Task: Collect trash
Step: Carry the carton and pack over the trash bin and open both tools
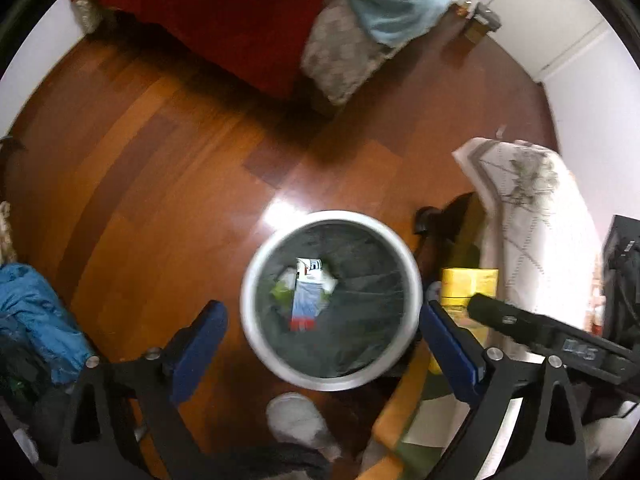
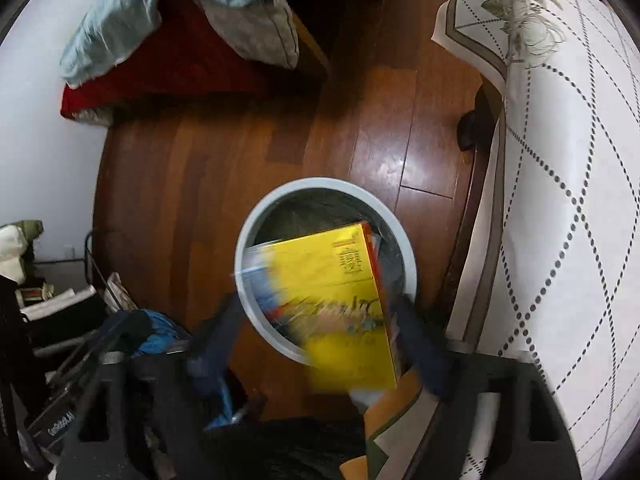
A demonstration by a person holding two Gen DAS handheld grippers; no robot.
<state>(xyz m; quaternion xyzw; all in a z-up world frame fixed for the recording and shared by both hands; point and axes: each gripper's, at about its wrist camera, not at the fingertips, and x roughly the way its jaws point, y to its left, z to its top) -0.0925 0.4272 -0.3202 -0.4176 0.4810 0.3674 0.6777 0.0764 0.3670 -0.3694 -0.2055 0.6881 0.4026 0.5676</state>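
Observation:
A round grey-rimmed trash bin [image 1: 256,280] lined with a dark bag stands on the wood floor. Inside lie a blue-white carton [image 1: 306,296] and crumpled wrappers. My left gripper [image 1: 324,332] is open and empty, its blue pads either side of the bin, above it. In the right wrist view the bin [image 2: 256,224] lies below a yellow box [image 2: 340,300]. The box sits between the spread blue fingers of my right gripper [image 2: 320,340], over the bin's near rim; the view is blurred and no pad visibly touches it. The box also shows in the left wrist view [image 1: 468,284].
A bed with red cover [image 1: 224,28] and light blue blanket [image 1: 392,4] stands beyond the bin. A table with white patterned cloth [image 2: 560,160] is on the right. Blue clothing [image 1: 36,312] and clutter lie at the left. A slippered foot [image 1: 296,420] is near the bin.

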